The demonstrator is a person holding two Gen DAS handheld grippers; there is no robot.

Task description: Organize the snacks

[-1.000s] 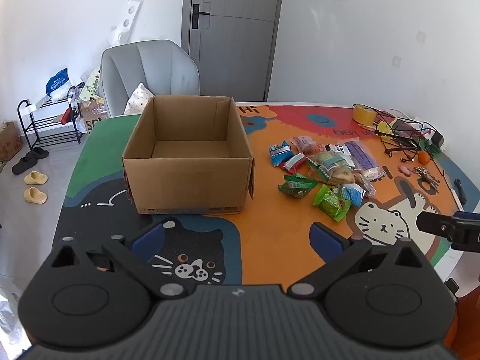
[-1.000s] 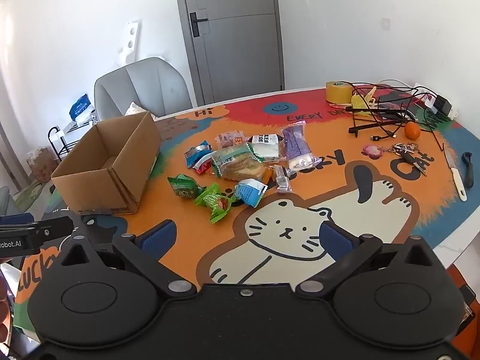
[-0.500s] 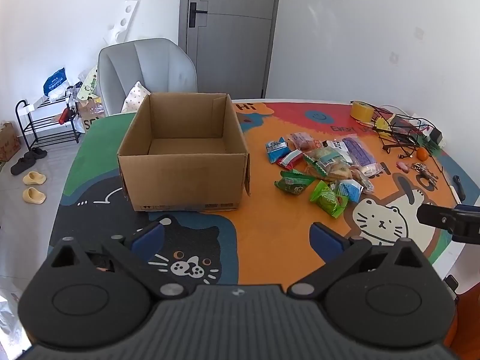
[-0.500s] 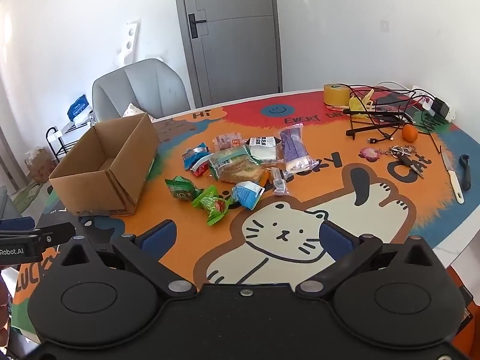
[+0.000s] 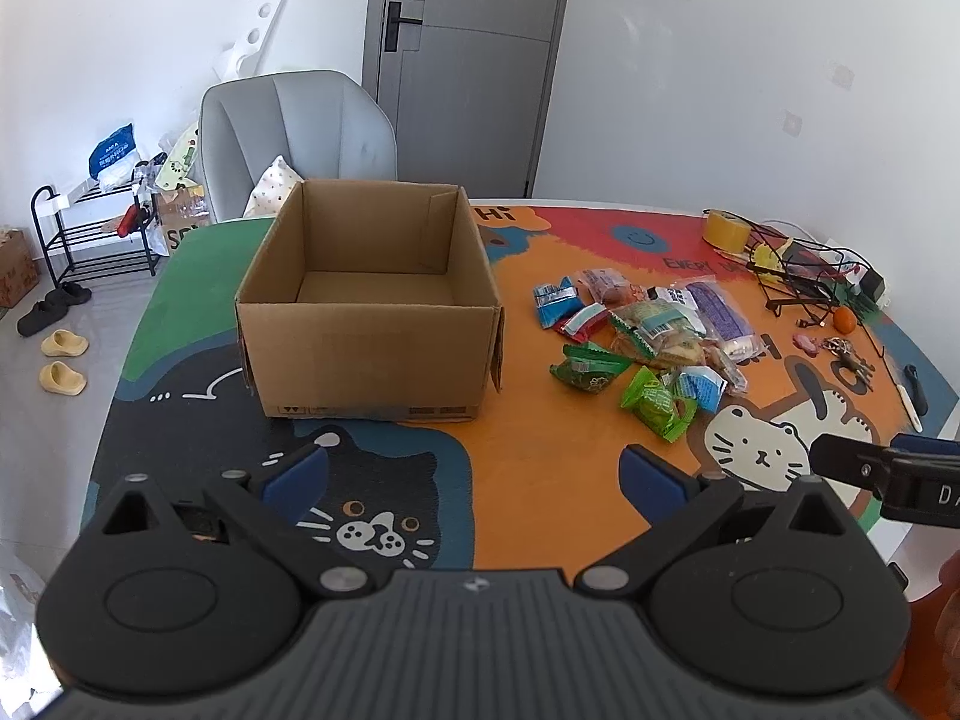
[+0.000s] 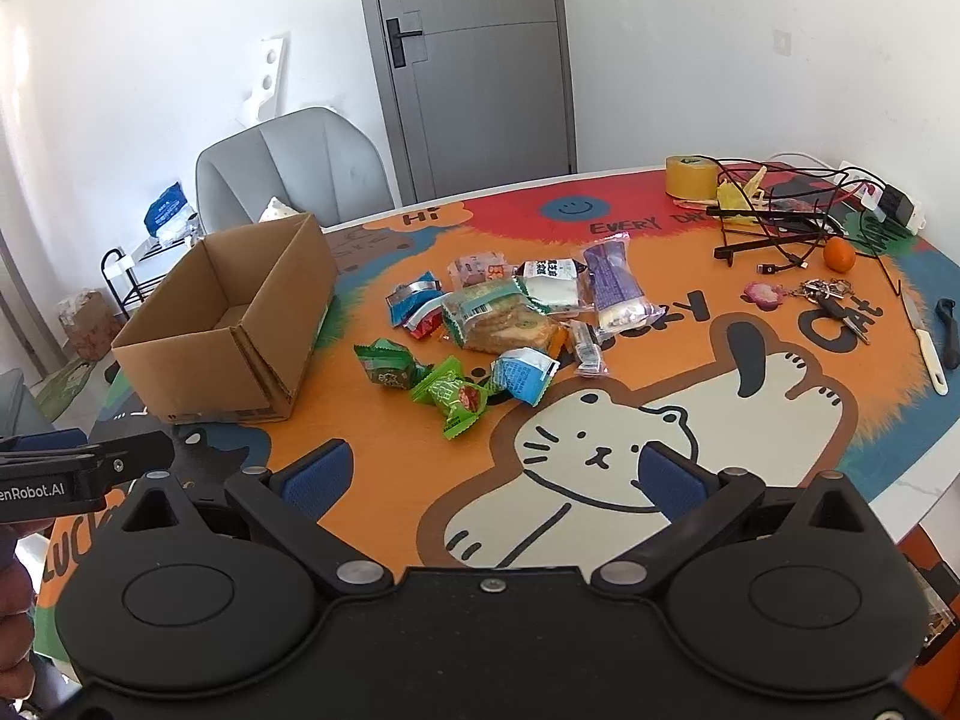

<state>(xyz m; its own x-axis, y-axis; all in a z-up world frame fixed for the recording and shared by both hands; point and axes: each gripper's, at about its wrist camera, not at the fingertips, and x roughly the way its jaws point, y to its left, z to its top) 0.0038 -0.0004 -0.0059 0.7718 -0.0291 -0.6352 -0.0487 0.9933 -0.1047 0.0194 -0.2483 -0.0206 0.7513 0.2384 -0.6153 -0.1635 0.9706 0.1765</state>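
Note:
An open, empty cardboard box stands on the colourful table mat; it also shows in the right wrist view. Right of it lies a loose pile of snack packets, seen in the right wrist view as well, with green packets nearest me. My left gripper is open and empty, above the table's near edge in front of the box. My right gripper is open and empty, above the cat drawing, short of the snacks.
A tape roll, tangled cables, an orange, keys and a knife lie at the table's right. A grey chair stands behind the box. A shoe rack and slippers are on the floor at left.
Both grippers have drawn back slightly and risen, so the box and snacks look a little farther away. Nothing on the table has moved.

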